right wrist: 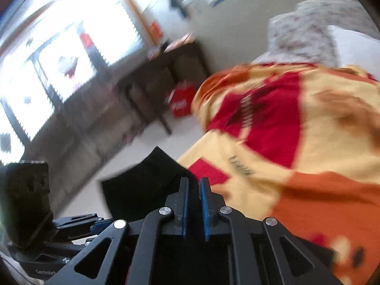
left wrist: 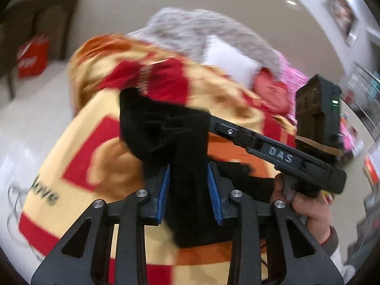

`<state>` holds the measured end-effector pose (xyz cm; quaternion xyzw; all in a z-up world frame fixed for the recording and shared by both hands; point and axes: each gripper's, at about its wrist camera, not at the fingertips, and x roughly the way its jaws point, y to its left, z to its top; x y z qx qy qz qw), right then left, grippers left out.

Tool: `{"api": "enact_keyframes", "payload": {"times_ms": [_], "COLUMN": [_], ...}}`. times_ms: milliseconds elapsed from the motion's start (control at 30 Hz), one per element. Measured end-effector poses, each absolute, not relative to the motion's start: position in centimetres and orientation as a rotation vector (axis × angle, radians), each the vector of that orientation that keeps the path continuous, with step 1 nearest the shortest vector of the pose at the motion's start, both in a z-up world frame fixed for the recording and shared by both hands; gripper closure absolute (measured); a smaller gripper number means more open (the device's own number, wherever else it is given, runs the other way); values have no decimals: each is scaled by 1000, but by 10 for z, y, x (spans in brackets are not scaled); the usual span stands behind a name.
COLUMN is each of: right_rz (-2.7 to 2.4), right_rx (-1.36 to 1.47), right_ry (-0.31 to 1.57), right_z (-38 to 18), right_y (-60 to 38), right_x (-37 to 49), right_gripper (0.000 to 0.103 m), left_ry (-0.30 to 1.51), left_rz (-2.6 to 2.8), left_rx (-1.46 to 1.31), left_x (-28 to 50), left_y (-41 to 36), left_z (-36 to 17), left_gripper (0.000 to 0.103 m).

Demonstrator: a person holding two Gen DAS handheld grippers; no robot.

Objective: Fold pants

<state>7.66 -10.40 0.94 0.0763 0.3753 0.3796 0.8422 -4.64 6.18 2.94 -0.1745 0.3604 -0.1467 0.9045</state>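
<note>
The black pants (left wrist: 166, 128) hang bunched above a yellow, red and orange blanket (left wrist: 78, 147) on a bed. My left gripper (left wrist: 188, 168) is shut on a thick fold of them, its blue pads pressing the cloth from both sides. From the right, my right gripper (left wrist: 213, 123) reaches into the same bundle, held by a hand (left wrist: 306, 204). In the right wrist view the right gripper (right wrist: 194, 181) is shut on the black pants (right wrist: 147, 180), with only a thin layer of cloth between the pads. The left gripper (right wrist: 97, 224) shows at the lower left.
A grey patterned cover (left wrist: 204, 30), a white pillow (left wrist: 228, 59) and pink bedding (left wrist: 294, 80) lie at the far end of the bed. A dark wooden table (right wrist: 163, 76) and a red bag (right wrist: 181, 102) stand on the pale floor (right wrist: 133, 156) under bright windows (right wrist: 66, 47).
</note>
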Motion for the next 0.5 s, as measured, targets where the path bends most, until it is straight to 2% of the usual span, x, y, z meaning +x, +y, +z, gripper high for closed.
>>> {"api": "enact_keyframes", "payload": {"times_ms": [33,100,200,300,400,433,500], "right_rz": [763,691,564,548,609,630,694], "right_rx": [185,233,287,315,273,257,229], "right_ry": [780,770,787,811,813,821,853], "right_z": [14,18,10,2,4,3,0], "right_y": [-124,-165,-216,-231,-211,-203,-177], "right_x": [71,63,53,45,42,43,49], "right_gripper": [92,91,78,73,64,63,62], "left_ry": [744,745,823,847,833,831,825], "left_rz": [-371,-435,-444,-449,-397,-371,-292], "left_rx": [-329,-251,-166,-172,-183,-196,-211], "left_x": [-47,-46,-31,-33,-40,-44,-54], "left_y": [42,8,-36,-39,-18,-10,10], "left_z": [35,38,15,3,7,9,9], "left_gripper": [89,89,89,89,89,87,74]}}
